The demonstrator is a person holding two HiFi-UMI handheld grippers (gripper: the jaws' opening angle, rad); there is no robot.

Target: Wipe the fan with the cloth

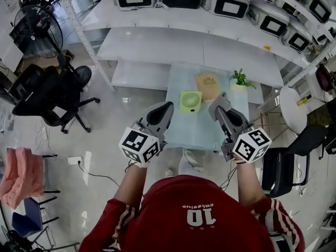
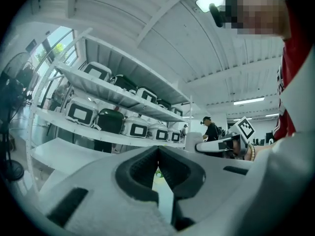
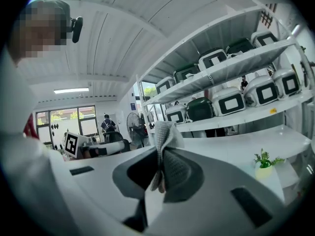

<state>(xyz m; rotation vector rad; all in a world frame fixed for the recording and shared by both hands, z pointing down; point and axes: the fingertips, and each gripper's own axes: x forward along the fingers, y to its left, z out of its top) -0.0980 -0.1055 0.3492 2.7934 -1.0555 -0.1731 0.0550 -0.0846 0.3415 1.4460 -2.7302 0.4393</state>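
A small green fan (image 1: 190,101) stands on the glass table (image 1: 195,130) in the head view, just beyond and between my two grippers. My left gripper (image 1: 168,105) is held above the table's left edge; in its own view the left gripper (image 2: 158,150) has its jaws closed tip to tip with nothing between them. My right gripper (image 1: 217,100) hovers right of the fan. The right gripper (image 3: 160,151) is shut on a grey waffle cloth (image 3: 166,137) that sticks up past the tips. Both gripper views point at the shelves, so neither shows the fan.
A tan board (image 1: 208,84) and a potted plant (image 1: 240,80) sit behind the fan. White shelves (image 1: 173,46) with several boxed appliances run along the back. An office chair (image 1: 50,96) and a floor fan (image 1: 38,31) stand left, a round white table (image 1: 293,109) right.
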